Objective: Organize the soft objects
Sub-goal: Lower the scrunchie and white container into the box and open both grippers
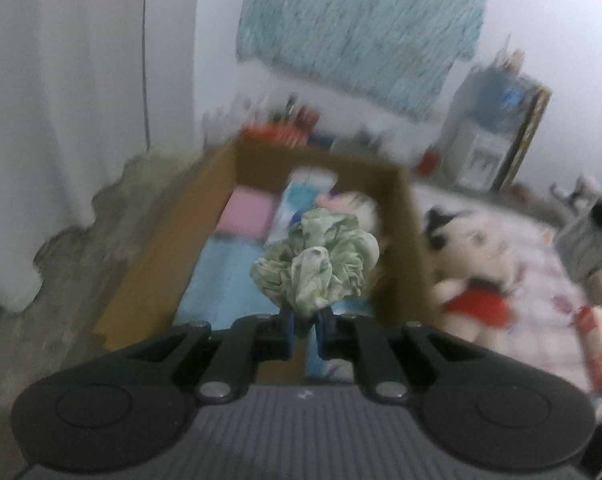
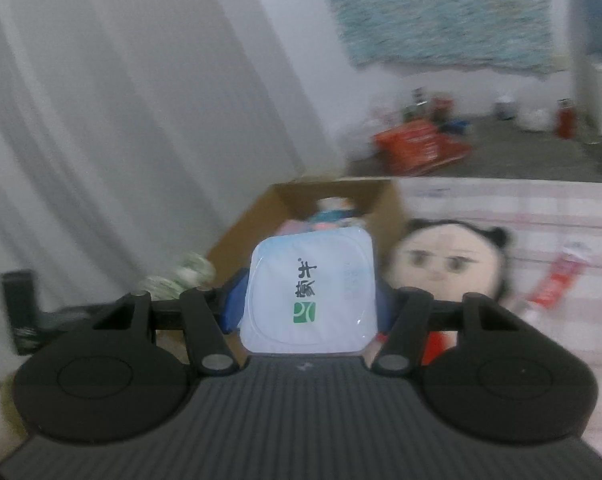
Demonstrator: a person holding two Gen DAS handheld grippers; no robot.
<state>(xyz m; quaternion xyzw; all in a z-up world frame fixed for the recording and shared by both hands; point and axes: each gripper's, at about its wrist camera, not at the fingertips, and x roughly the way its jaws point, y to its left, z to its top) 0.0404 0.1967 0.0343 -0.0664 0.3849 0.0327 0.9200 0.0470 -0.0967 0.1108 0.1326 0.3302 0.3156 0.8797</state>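
My left gripper is shut on a crumpled green-and-white cloth, which hangs above the open cardboard box. Pink and light blue folded items and other soft things lie inside that box. My right gripper is shut on a white-and-pale-blue soft pack with dark characters and a green logo, held in front of the same cardboard box. A plush doll with black hair and a red outfit lies right of the box on the bed, also visible as the doll in the right wrist view.
A white curtain hangs at left. The bed sheet is pale with pink stripes. A red-and-white packet lies on it. An orange box and bottles stand on the floor by the far wall. A teal hanging covers the wall.
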